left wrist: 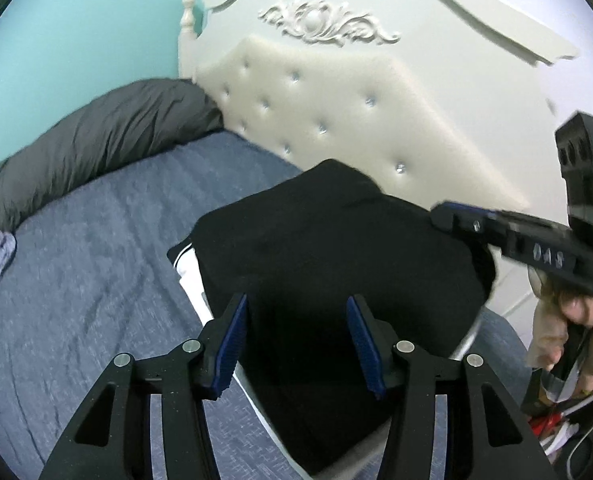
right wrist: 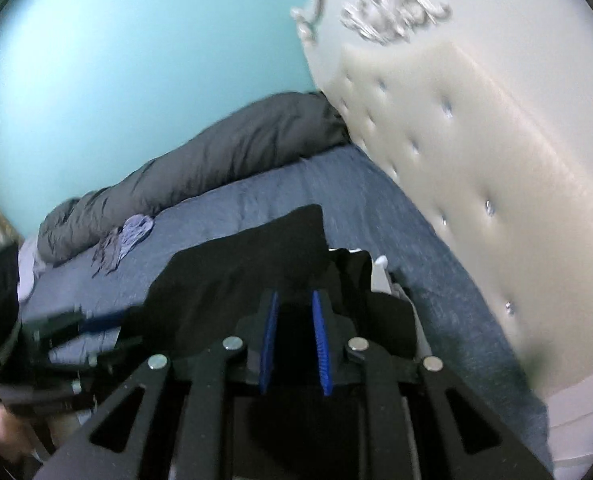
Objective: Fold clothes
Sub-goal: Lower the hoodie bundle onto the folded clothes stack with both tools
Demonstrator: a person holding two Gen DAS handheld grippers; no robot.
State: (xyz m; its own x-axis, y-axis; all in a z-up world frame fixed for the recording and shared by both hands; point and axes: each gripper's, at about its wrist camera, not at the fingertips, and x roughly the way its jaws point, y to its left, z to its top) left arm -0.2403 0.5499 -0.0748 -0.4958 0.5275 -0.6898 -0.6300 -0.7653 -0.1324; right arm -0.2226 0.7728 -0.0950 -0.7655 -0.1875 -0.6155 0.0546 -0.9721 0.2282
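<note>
Lying on one blue bed (left wrist: 96, 280), one black garment (left wrist: 316, 240), left claw (left wrist: 296, 340) half-open astride it, right claw (right wrist: 294, 340) nearly closed over its cloth.

A black, soft fabric garment (left wrist: 328, 248) lay folded into a compact, roughly rectangular bundle on the blue quilted bed cover (left wrist: 96, 280), close to the headboard end and near the bed's right-hand side edge. Its top surface was smooth and mostly flat, with one corner (right wrist: 308, 220) raised into a peak. Beneath it, white fabric with a dark stripe (left wrist: 186, 264) stuck out along the left edge, touching the bundle's underside.
</note>
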